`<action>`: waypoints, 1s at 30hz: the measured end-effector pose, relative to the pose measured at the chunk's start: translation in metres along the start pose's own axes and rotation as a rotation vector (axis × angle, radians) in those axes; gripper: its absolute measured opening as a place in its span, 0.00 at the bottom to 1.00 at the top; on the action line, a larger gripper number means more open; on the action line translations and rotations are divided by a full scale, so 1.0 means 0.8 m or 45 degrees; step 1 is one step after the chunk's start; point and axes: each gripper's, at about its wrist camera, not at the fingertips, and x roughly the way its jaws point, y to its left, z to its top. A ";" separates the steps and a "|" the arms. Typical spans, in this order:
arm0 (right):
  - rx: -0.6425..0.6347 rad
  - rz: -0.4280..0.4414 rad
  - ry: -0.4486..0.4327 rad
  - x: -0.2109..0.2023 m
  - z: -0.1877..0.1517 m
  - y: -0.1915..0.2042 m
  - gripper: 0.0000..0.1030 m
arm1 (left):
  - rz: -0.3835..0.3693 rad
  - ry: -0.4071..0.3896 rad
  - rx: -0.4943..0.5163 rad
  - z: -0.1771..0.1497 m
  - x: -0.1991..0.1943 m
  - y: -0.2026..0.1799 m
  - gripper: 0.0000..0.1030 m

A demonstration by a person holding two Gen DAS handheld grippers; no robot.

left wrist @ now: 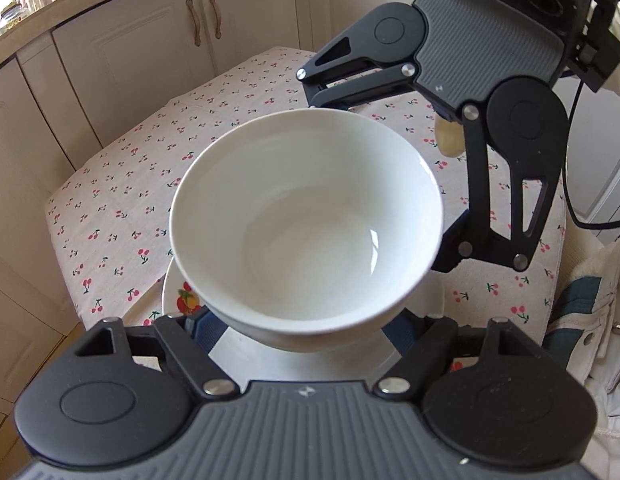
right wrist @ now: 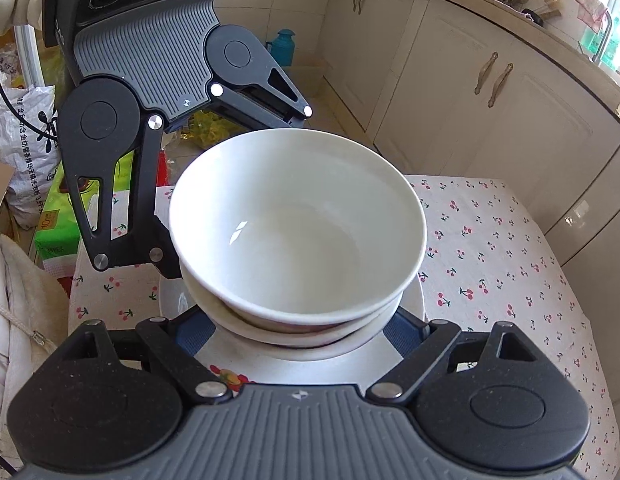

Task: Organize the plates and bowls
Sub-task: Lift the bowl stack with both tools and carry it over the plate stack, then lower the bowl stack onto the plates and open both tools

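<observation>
Nearest, at the left gripper [left wrist: 300, 332]: blue pads [left wrist: 198, 330] set either side of the lower wall of the upper white bowl [left wrist: 306, 216]. Hard against it or only alongside: cannot tell. Likewise at the right gripper [right wrist: 300, 330]: jaws wider, flanking the lower bowl [right wrist: 270, 330] from the opposite side. No telling whether squeezing or merely bracketing.

Beneath both, a fruit-printed plate [right wrist: 310, 368] carrying the nested pair, over the cherry-print tablecloth [right wrist: 489, 248] and close to the table's near edge. Beyond, cream kitchen cupboards [left wrist: 150, 40].

Likely trouble:
- Glazed, curved walls: a pinch low on the swell could squirt a bowl upward or let it slide out.
- Nested loosely, so lifting one side sooner than the other may tip the top bowl and chip a rim.
- Two grippers crowded round one stack: uneven pull could twist the bowls apart or knock linkage against linkage.
- Dragging instead of lifting might carry the plate off the near edge.
- Lifting the bowls alone may rock the plate.
</observation>
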 end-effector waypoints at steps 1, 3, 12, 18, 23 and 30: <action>0.004 0.002 0.001 0.002 0.000 -0.001 0.90 | -0.002 0.003 -0.005 0.000 0.001 0.001 0.78; 0.013 0.005 0.003 0.006 -0.001 -0.004 0.90 | -0.006 0.009 -0.016 0.000 0.004 0.003 0.78; 0.058 0.020 -0.007 0.012 -0.002 -0.005 0.90 | -0.003 0.020 -0.034 -0.006 0.001 0.004 0.78; 0.077 0.022 -0.015 0.006 -0.007 -0.003 0.90 | -0.002 0.018 -0.031 -0.006 0.001 0.005 0.78; 0.130 0.045 -0.020 0.007 -0.010 -0.012 0.90 | 0.016 0.019 -0.009 -0.004 0.000 0.002 0.78; 0.151 0.025 -0.039 0.003 -0.012 -0.008 0.94 | 0.051 -0.017 -0.052 -0.010 -0.008 0.000 0.86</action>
